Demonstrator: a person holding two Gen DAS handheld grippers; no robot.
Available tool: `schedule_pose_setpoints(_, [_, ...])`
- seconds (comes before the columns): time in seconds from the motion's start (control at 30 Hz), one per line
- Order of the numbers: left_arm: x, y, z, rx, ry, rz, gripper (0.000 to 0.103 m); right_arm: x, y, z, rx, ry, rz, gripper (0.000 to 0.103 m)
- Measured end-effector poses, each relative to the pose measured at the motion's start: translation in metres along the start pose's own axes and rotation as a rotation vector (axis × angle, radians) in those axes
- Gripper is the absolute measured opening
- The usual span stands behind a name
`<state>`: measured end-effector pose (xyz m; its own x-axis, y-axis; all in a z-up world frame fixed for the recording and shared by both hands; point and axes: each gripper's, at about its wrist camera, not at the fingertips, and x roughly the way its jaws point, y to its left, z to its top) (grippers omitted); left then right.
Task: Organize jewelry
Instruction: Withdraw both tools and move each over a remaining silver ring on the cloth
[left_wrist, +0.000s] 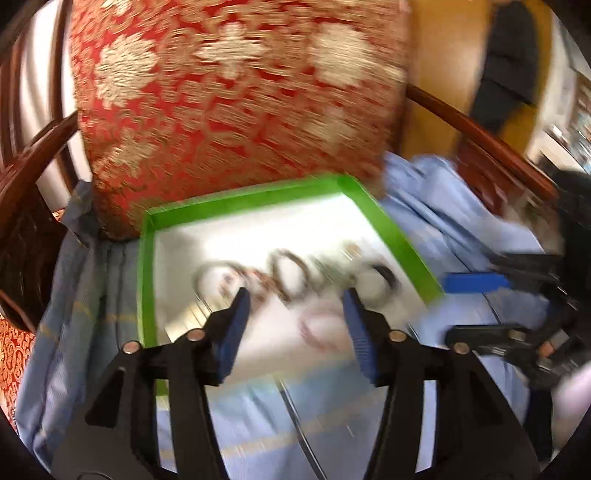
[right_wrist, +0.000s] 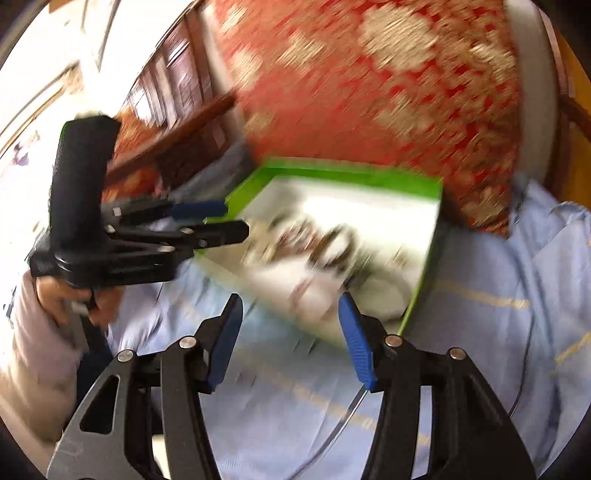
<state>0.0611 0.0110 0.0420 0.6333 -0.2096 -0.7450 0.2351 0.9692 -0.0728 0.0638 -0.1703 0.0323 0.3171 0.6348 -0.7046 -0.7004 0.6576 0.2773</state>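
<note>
A green-rimmed tray with a white floor lies on light blue cloth. Several bangles and a pinkish bead bracelet lie inside it, all blurred. My left gripper hangs open over the tray's near part with nothing between its blue pads. It also shows at the left of the right wrist view as the left gripper, held by a hand. My right gripper stands open above the tray's near edge, empty. The left wrist view shows the right gripper beside the tray's right side.
A large red cushion with a gold pattern leans just behind the tray, touching its far rim. The blue cloth covers the seat of a dark wooden chair, whose arms rise on both sides.
</note>
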Motion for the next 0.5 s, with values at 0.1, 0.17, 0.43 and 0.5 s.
schedule_pose_setpoints(0.1, [0.003, -0.013, -0.037, 0.038, 0.108, -0.053, 0.058, 0.03, 0.004, -0.019, -0.004, 0.122, -0.064, 0.046])
schedule_pose_setpoints(0.17, [0.012, -0.017, -0.055, 0.043, 0.176, -0.054, 0.056, 0.052, 0.006, -0.026, -0.015, 0.181, -0.101, 0.039])
schedule_pose_setpoints(0.43, [0.036, -0.04, -0.085, 0.124, 0.294, -0.086, 0.059, 0.092, 0.021, -0.035, 0.0, 0.195, -0.231, 0.037])
schedule_pose_setpoints(0.5, [0.038, -0.039, -0.087, 0.119, 0.304, -0.078, 0.061, 0.096, 0.019, -0.036, 0.036, 0.186, -0.242, 0.037])
